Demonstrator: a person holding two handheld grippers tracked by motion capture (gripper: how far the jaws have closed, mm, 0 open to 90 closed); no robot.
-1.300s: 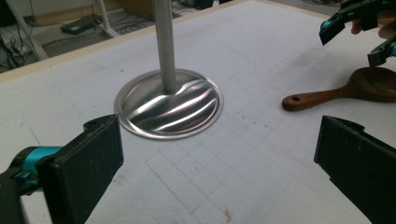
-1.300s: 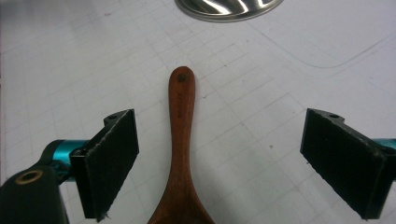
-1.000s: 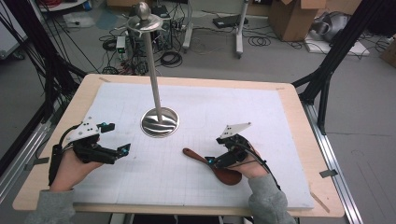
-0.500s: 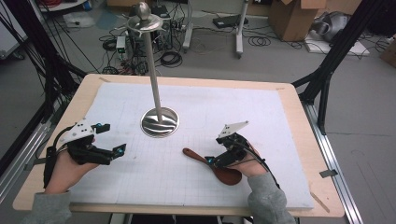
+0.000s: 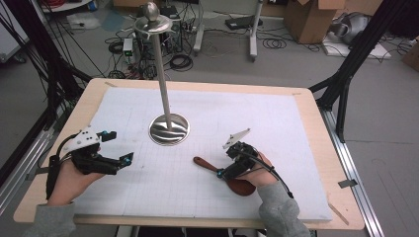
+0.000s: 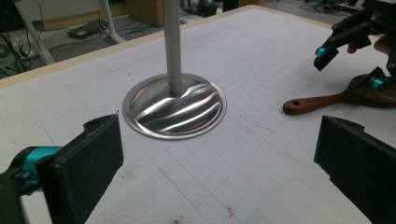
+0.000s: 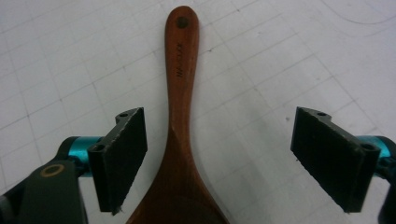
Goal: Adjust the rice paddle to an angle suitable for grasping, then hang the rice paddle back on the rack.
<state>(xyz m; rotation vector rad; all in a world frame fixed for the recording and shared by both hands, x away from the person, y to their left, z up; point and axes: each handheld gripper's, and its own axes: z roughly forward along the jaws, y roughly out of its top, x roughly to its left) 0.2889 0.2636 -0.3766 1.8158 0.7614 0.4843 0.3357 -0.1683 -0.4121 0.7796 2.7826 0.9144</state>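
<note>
Wooden spoon (image 5: 232,177) lies near the surface's (image 5: 306,148) front edge, toward its right. My right hand-held gripper (image 5: 236,165) straddles it, jaws apart and just been closing, pads not touching. My left hand-held gripper (image 5: 101,155) gapes empty by the left edge. Farther back stands a steel stand (image 5: 169,129).

High view: overhead, facing forward and down. Left gripper view: low, near the mat, facing the metal stand (image 6: 174,105). Right gripper view: close above the wooden spoon (image 7: 180,116), shared by all views.
</note>
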